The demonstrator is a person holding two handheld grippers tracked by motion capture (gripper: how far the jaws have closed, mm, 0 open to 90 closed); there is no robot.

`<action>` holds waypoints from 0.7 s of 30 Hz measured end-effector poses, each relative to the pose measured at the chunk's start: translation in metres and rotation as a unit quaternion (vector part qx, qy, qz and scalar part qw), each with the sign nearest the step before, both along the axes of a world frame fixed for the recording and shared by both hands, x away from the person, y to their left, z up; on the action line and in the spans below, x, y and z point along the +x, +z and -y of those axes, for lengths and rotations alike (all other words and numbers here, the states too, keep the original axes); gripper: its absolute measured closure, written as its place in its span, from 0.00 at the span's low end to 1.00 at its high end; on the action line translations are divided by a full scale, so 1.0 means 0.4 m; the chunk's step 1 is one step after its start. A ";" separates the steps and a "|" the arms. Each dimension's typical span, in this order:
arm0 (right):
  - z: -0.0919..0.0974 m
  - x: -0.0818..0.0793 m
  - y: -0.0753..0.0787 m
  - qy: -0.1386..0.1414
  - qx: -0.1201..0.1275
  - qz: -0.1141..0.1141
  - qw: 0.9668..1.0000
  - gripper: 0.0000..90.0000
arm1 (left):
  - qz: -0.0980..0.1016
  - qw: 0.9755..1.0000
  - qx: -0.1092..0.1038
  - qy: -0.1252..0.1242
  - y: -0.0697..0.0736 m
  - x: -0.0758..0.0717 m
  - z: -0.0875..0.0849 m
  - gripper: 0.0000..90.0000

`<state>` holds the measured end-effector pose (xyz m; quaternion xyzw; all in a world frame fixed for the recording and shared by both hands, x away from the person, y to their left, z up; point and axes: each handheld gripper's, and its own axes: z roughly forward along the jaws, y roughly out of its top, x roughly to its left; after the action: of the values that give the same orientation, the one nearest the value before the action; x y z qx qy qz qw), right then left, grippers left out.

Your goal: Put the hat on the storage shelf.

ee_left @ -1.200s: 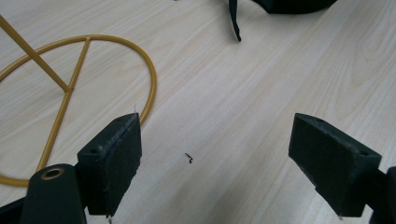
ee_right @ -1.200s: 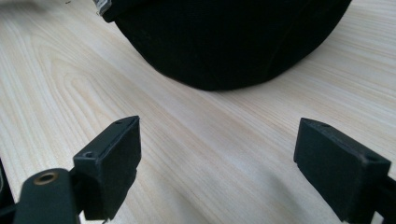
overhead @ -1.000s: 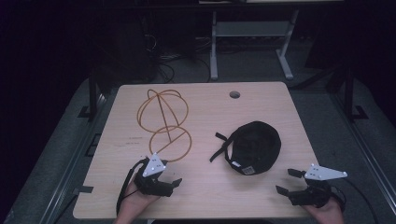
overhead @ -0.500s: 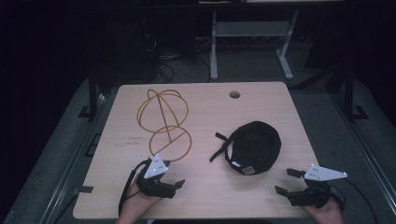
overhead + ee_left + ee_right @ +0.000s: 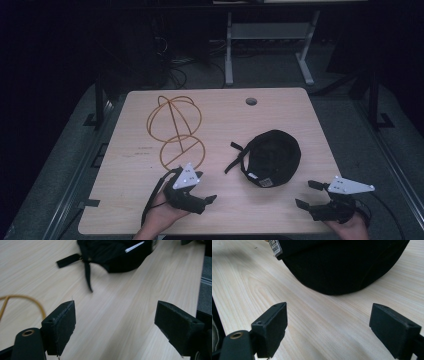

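A black cap (image 5: 272, 157) lies upside down on the wooden table (image 5: 280, 112), right of centre, with its strap (image 5: 235, 159) trailing left. An orange wire frame (image 5: 175, 132) stands at the left. My left gripper (image 5: 205, 189) is open near the front edge, below the frame, pointing right toward the cap. In the left gripper view the cap (image 5: 112, 252) and its strap (image 5: 87, 275) lie beyond the open left gripper (image 5: 117, 325), with the orange wire (image 5: 22, 298) at the left. My right gripper (image 5: 306, 194) is open just right of the cap's front. Close ahead of the right gripper (image 5: 328, 327) sits the cap (image 5: 342, 265), with its white label (image 5: 274, 247) showing.
A round cable hole (image 5: 251, 101) sits near the table's far edge. Bare wood lies between the two grippers along the front edge. Dark floor, cables and a grey stand (image 5: 230, 55) surround the table behind.
My left gripper has rolled and swung a little to the right, toward the cap. The right gripper, the cap and the wire frame have stayed put.
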<state>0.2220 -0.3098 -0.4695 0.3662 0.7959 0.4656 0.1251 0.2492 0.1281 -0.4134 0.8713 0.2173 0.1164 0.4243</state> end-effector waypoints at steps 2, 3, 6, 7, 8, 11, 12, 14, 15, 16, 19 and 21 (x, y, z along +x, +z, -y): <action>0.001 0.000 0.000 0.001 -0.001 0.001 1.000 0.16 | 0.004 1.000 0.003 -0.013 0.007 0.005 0.021 0.19; 0.001 0.000 0.000 0.001 -0.001 0.002 1.000 0.16 | 0.005 1.000 0.005 -0.019 0.010 0.007 0.030 0.19; 0.003 -0.001 0.000 -0.001 0.001 0.002 1.000 0.16 | 0.007 0.999 0.006 -0.033 0.015 0.012 0.058 0.19; 0.003 -0.001 0.000 -0.001 0.001 0.002 1.000 0.16 | 0.007 0.999 0.006 -0.033 0.015 0.012 0.058 0.19; 0.003 -0.002 -0.001 0.000 0.000 0.001 1.000 0.16 | 0.009 0.999 0.013 -0.040 0.018 0.013 0.074 0.19; 0.002 0.000 -0.001 0.001 -0.001 0.001 1.000 0.16 | 0.009 0.999 0.012 -0.051 0.019 0.014 0.094 0.19; 0.002 0.000 -0.001 0.002 -0.001 0.002 1.000 0.16 | 0.012 0.998 0.016 -0.055 0.019 0.017 0.100 0.19; 0.000 0.000 -0.001 0.001 -0.001 0.001 1.000 0.16 | 0.010 0.998 0.020 -0.061 0.019 0.021 0.114 0.19; -0.001 -0.001 -0.001 0.002 -0.002 0.000 1.000 0.16 | 0.012 0.998 0.023 -0.064 0.019 0.024 0.122 0.19; -0.002 -0.001 -0.001 0.003 -0.002 0.001 1.000 0.16 | 0.013 0.997 0.025 -0.066 0.019 0.026 0.126 0.19; -0.002 0.000 0.000 0.003 -0.002 0.000 1.000 0.16 | 0.013 0.997 0.026 -0.075 0.023 0.030 0.144 0.19; -0.001 0.000 0.000 0.002 -0.001 0.000 1.000 0.16 | 0.011 0.997 0.024 -0.077 0.024 0.032 0.151 0.19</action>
<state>0.2218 -0.3092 -0.4696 0.3644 0.7972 0.4648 0.1248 0.2619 0.0677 -0.4037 0.8942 0.1421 0.0987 0.4129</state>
